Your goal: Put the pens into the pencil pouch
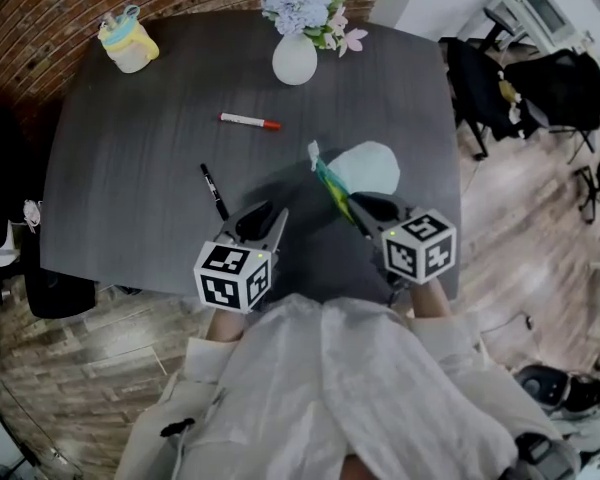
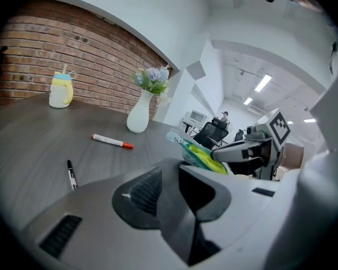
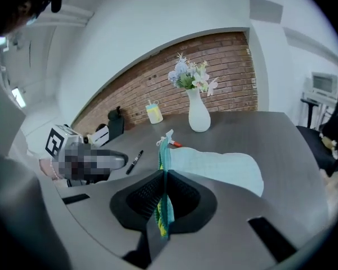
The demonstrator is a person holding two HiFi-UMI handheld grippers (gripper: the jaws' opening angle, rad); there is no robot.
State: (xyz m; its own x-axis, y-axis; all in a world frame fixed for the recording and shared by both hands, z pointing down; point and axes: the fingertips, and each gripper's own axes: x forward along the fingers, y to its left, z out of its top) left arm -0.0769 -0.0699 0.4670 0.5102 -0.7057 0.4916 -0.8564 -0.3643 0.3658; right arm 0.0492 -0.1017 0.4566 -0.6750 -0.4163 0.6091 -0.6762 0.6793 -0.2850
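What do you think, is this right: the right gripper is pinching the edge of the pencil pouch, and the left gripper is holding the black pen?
No. The left gripper holds nothing: the left gripper view shows its jaws apart and empty, while the black pen lies on the table. The right gripper is indeed pinching the edge of the pencil pouch.

The left gripper point(image 2: 170, 172) fills the foreground, its 2 grey jaws apart, nothing between them. On the dark grey wood-grain table point(image 2: 34, 145) lie a white marker with a red cap point(image 2: 112, 141) and a slim black pen point(image 2: 71, 175). A white ceramic vase of pale flowers point(image 2: 138, 120) and a yellow lidded cup point(image 2: 61, 90) stand near the brick wall point(image 2: 73, 49). At right, the right gripper point(image 2: 216, 154) pinches a pale teal fabric pouch with yellow-green lining point(image 2: 191, 148).
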